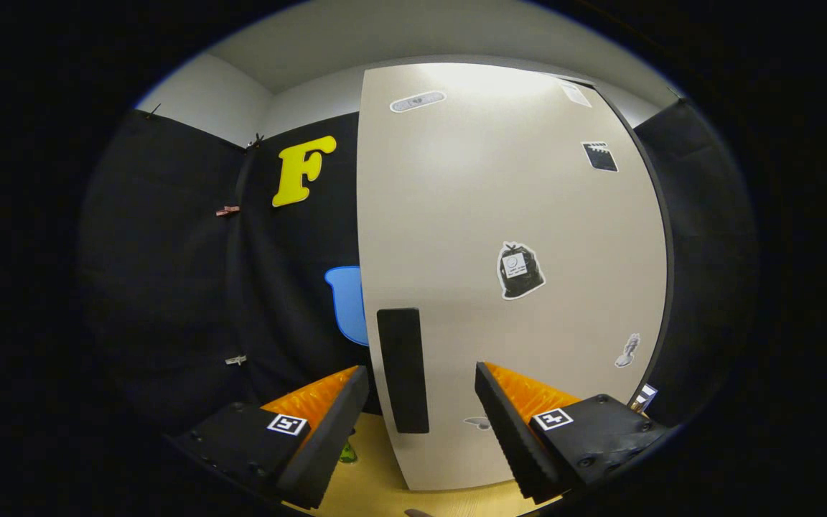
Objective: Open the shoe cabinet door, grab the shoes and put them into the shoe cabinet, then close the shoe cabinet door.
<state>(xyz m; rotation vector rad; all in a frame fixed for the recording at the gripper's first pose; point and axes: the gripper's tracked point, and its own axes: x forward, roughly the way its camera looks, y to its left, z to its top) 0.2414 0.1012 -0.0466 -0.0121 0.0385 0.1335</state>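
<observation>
The shoe cabinet door [514, 215] is a tall pale panel with several stickers, standing right in front of me. A black upright handle [403, 370] sits near its left edge. My gripper [422, 380] is open, and the handle stands between the fingers, closer to the left finger [334, 424]. The right finger [507, 424] is in front of the door's face. Neither finger presses on the handle. Whether the door is swung out or flush I cannot tell.
Black booth cloth [191, 287] hangs to the left of the door and behind it on the right. A light wooden surface [377, 488] shows below the door, between the fingers, with a small green thing [347, 454] beside the left finger.
</observation>
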